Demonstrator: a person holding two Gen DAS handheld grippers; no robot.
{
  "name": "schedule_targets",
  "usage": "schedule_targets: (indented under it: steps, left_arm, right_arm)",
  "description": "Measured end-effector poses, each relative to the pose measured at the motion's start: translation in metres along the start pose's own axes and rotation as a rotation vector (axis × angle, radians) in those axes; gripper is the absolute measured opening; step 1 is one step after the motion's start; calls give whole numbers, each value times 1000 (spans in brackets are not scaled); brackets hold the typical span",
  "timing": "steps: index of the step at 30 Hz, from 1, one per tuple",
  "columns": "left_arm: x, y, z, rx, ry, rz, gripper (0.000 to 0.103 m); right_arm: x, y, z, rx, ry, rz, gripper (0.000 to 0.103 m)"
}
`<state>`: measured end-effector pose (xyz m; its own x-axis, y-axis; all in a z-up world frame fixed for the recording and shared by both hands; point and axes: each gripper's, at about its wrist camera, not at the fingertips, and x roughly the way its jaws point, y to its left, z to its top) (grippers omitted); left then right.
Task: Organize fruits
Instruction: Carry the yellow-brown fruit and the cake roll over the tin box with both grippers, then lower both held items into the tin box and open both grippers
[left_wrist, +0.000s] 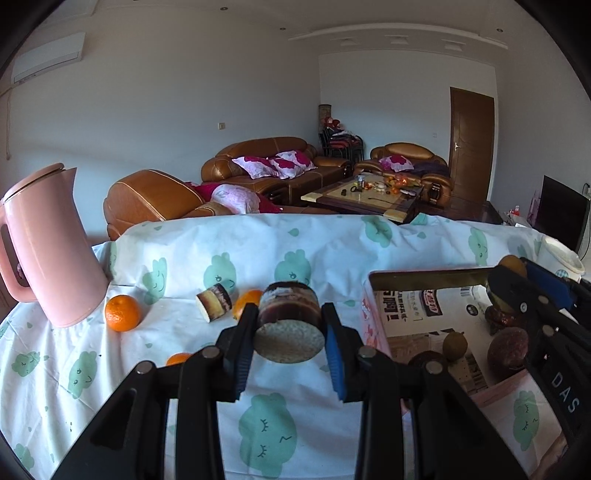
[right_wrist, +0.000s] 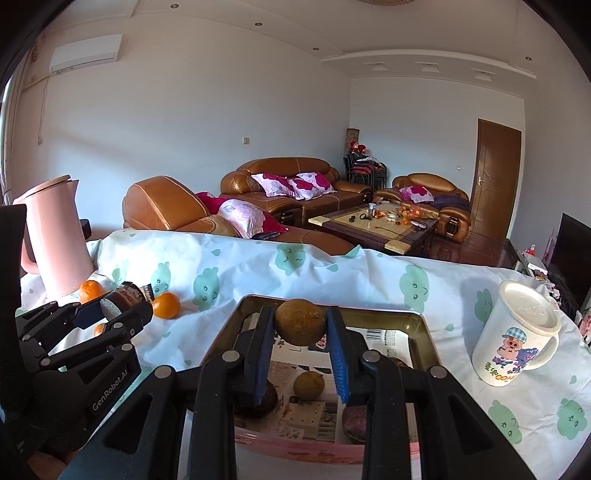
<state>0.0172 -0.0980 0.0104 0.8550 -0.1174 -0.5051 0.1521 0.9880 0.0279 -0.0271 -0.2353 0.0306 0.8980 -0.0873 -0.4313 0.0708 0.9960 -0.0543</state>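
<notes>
Round brown fruit (right_wrist: 300, 323), skin dull and speckled, clamped between the right gripper (right_wrist: 300, 328) pads above the tin box (right_wrist: 421, 325). At nine o'clock, a cut, dark-ringed cylinder piece (left_wrist: 288, 325) with a pale face, pinched in the left gripper (left_wrist: 288, 328) over the patterned tablecloth (left_wrist: 258, 424). Box contents half hidden behind fingers; dark lumps hard to name.
</notes>
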Motion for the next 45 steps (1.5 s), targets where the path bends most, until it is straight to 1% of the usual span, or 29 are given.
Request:
schedule_targets:
  steps: [9,16,19,23,29,34,39,42,45]
  left_arm:
    - [9,-38,10,36,-8,-52,36]
    - [19,-68,14,66,-12,-88,36]
    - [27,-76,14,66,2,-97,36]
    - [35,-81,12,67,20,-100,36]
    - [43,-81,14,57,39,-100,36]
    - [45,-82,14,59,49,-108,36]
    - [45,-83,13,65,50,-107,36]
    - [45,-84,13,68,50,-108,36]
    - [44,-84,12,71,48,-107,37]
  right_arm:
    - [11,-40,1,37,29,-71,30]
    - [27,-61,0,56,64,-121,30]
    - [34,-68,-1,63,81,-132,30]
    - [43,-71,-3,75,112,-126,30]
    - [52,-68,-5,58,138,-125,30]
    - [62,-62,-9,32,176,-106,30]
    - [65,-59,-11,19,195,-80,30]
    - [65,-60,-12,28,202,-46,31]
    - [64,-62,-12,50,192,12,31]
